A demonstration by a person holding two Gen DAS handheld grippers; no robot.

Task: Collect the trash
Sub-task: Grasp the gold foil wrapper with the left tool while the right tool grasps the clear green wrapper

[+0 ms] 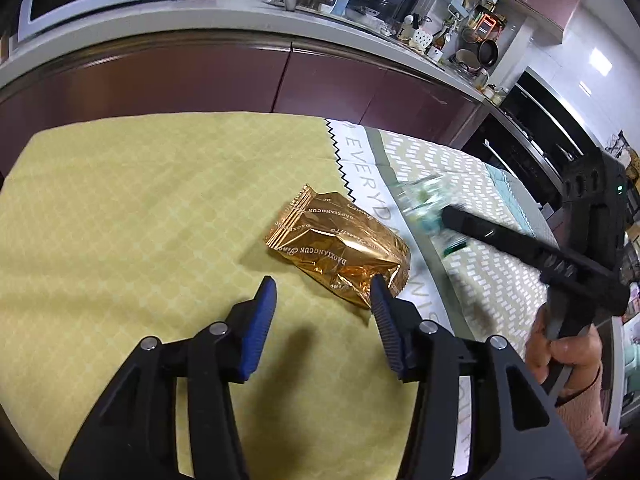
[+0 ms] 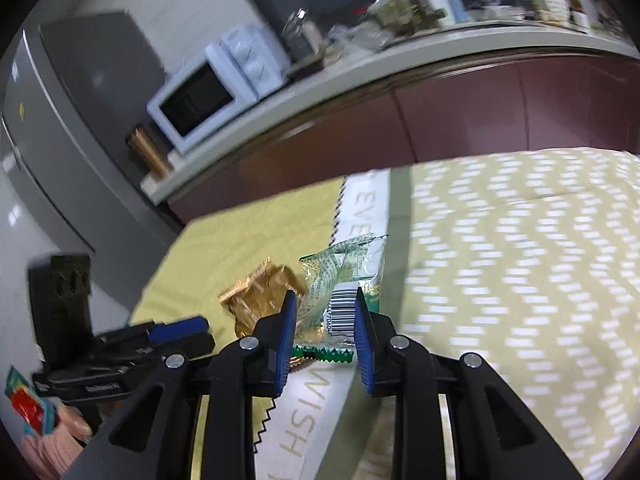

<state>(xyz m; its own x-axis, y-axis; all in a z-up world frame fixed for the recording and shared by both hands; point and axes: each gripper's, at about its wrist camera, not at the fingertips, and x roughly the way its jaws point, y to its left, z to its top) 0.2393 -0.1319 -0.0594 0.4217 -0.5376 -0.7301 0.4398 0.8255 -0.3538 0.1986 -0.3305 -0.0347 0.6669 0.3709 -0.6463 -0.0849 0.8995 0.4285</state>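
Note:
A crumpled gold foil wrapper [image 1: 340,246] lies on the yellow-green tablecloth [image 1: 140,220]. My left gripper [image 1: 322,286] is open just in front of it, its right fingertip touching the wrapper's near edge. The wrapper also shows in the right wrist view [image 2: 260,294]. A clear and green wrapper with a barcode [image 2: 340,280] sits between the fingers of my right gripper [image 2: 325,300], which is shut on it. In the left wrist view this wrapper [image 1: 424,204] is blurred at the right gripper's tip.
A second cloth with white dashes [image 2: 520,280] covers the table's right part. A white strip with lettering [image 1: 368,184] runs between the cloths. A kitchen counter with dark red cabinets [image 1: 320,84] stands behind, with a microwave [image 2: 200,96] on it.

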